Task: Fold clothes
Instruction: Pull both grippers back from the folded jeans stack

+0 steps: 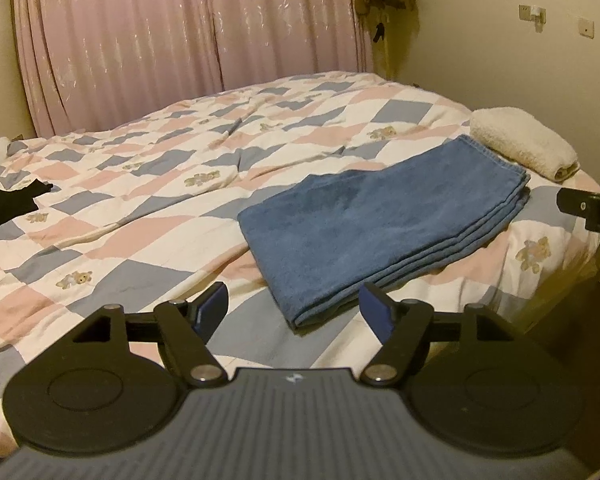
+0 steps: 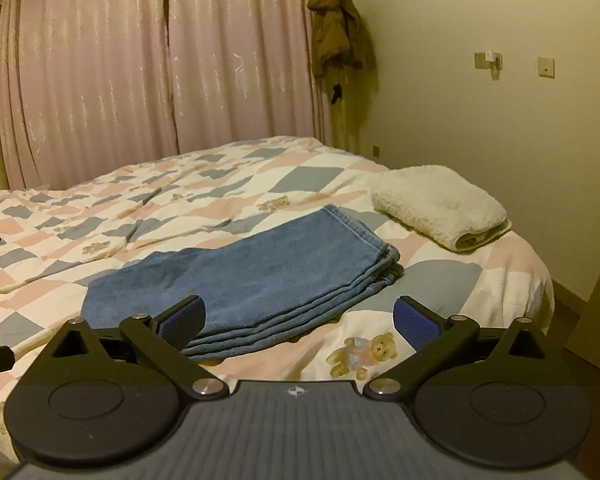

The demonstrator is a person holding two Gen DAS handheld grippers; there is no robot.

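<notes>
Here, both grippers' fingers (image 1: 214, 306) spread above blue towel (image 1: 380, 224).

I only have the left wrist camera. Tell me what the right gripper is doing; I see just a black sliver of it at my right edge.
Observer: The right gripper is open, with nothing between its blue pads.
Operator: Give me its place against the folded blue towel.
Observer: It faces the folded blue towel on the side where the layered edges show. One finger overlaps those edges in the picture. I cannot tell whether it touches them.
Operator: Report what lies between the fingers.
Observer: Only the quilt, with a teddy bear print just ahead of the gripper body.
</notes>
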